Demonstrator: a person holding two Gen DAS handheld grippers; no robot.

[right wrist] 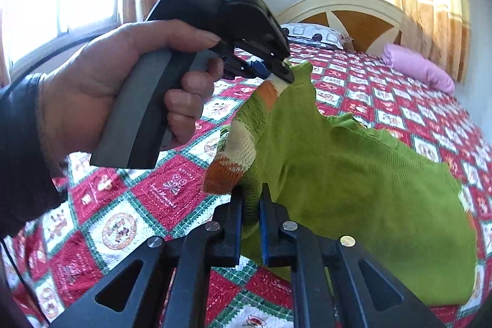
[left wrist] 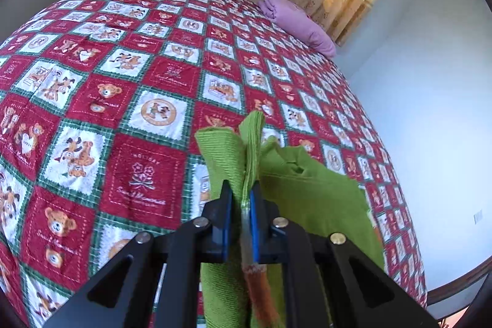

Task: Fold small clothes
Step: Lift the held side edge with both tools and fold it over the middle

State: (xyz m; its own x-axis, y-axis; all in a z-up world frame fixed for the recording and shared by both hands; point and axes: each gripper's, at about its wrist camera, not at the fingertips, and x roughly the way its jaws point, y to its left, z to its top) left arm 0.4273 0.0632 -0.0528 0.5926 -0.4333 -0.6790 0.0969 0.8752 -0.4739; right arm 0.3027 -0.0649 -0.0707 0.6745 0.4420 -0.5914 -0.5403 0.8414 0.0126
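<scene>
Both the left gripper (left wrist: pixel 243 189) and right gripper (right wrist: pixel 250 199) are clamped on the green sweater (right wrist: pixel 353 189), lifted at lower centre over the quilt (left wrist: pixel 123 82) (thin bunched grips could slip, dropping it crumpled).

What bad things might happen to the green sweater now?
1. Both grippers pinch only thin bits of the sweater: the left gripper at one edge, the right gripper by the striped cuff. A tug might pull the knit free.
2. Most of it hangs loose over the bed, so it may land bunched and fold crooked.
3. The grippers are close together, so the sweater sags between them instead of spreading flat.
</scene>
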